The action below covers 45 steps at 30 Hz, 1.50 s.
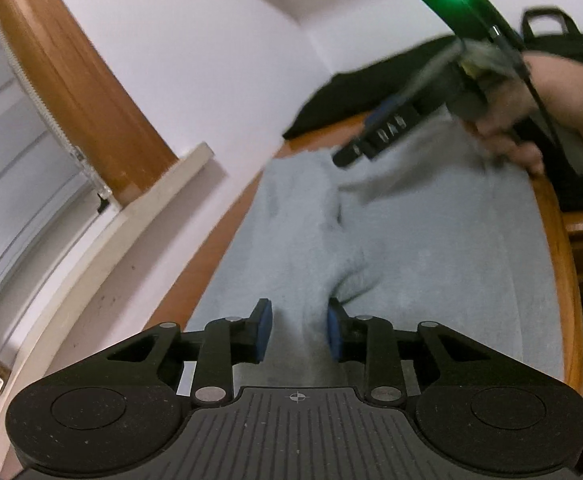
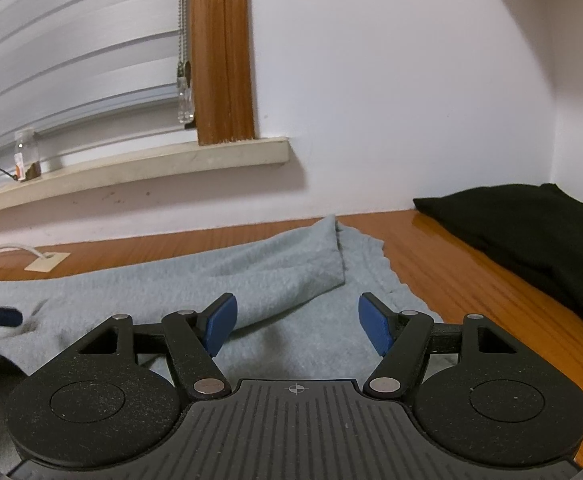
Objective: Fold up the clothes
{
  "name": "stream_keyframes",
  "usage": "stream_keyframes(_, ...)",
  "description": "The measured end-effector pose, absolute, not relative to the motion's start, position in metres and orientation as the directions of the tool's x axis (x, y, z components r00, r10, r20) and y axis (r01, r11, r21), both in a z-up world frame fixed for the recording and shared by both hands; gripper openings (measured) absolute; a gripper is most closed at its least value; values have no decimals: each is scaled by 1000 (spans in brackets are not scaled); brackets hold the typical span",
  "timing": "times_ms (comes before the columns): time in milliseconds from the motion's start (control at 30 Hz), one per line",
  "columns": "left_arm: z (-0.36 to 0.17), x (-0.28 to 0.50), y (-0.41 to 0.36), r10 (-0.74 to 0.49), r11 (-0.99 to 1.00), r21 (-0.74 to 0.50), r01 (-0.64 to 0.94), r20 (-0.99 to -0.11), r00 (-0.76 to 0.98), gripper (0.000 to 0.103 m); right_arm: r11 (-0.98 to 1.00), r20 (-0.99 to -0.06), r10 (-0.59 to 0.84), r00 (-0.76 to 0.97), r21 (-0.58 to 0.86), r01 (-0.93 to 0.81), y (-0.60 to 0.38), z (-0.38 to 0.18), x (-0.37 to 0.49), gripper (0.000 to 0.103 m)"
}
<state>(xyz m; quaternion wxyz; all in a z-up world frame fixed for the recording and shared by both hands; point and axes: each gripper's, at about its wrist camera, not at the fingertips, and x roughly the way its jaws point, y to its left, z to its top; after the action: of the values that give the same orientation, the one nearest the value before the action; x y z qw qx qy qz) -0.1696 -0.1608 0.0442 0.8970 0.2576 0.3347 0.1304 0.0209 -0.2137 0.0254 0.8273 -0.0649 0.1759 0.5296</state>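
A light grey fleece garment [image 1: 431,240] lies spread over the wooden table [image 1: 567,260]. My left gripper [image 1: 299,328] is low on it, blue pads closed on a raised ridge of the fabric. In the right wrist view the same garment [image 2: 271,272] has a sleeve folded across its far corner. My right gripper [image 2: 295,320] hovers open just above the cloth, nothing between its fingers. From the left wrist view the right gripper [image 1: 341,158] is blurred over the garment's far end, held by a hand [image 1: 531,128].
A folded black garment [image 2: 531,232] rests at the table's far right by the wall. Behind the table [image 2: 471,280] run a windowsill [image 2: 171,164] with a small bottle [image 2: 25,154] and blinds. A cable outlet plate [image 2: 47,262] sits on the tabletop. A black bag [image 1: 551,36] stands beyond.
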Motion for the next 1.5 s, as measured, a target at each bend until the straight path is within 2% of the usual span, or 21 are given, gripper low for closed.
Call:
stream_keyframes(267,38,-175,-150,432,819,568,-81,-517,739,34,432,-358,854,378,82,-898,-214,26,21,67)
stream_keyframes(633,51,-134,-176,336,850,524,-63,-445,830,33,433,-360,853,379,80,-898,-214,26,20,67)
stream_keyframes(667,52,-135,-175,321,859,509,-60,-443,837,32,431,-361,853,377,79,-899,-213,26,20,67)
stream_keyframes(767,56,-141,-174,271,891,453,-41,-457,847,12,428,-367,852,373,79,-900,-212,27,21,67)
stream_keyframes(867,59,-149,-172,238,913,407,-33,-466,852,12,427,-378,850,366,90,-900,-211,27,23,67)
stream_keyframes(967,60,-155,-170,220,923,385,-29,-462,859,9,397,-412,857,310,142,-907,-207,30,30,65)
stream_keyframes(1033,59,-156,-170,207,924,382,-18,-459,864,9,378,-438,859,264,196,-905,-203,34,36,51)
stream_keyframes(1233,54,-155,-175,204,922,388,-11,-461,864,9,343,-517,848,114,371,-863,-181,36,61,51)
stream_keyframes(1400,52,-157,-176,193,925,380,-1,-468,862,9,364,-568,820,68,426,-828,-154,27,78,52)
stream_keyframes(1433,51,-157,-176,190,925,380,4,-471,861,9,365,-568,820,68,428,-827,-149,27,81,45)
stream_keyframes(1467,50,-157,-176,185,925,379,11,-476,860,9,362,-565,822,65,431,-827,-146,28,83,34)
stream_keyframes(1500,49,-157,-176,178,926,377,20,-484,857,9,363,-545,834,81,432,-826,-145,33,85,3)
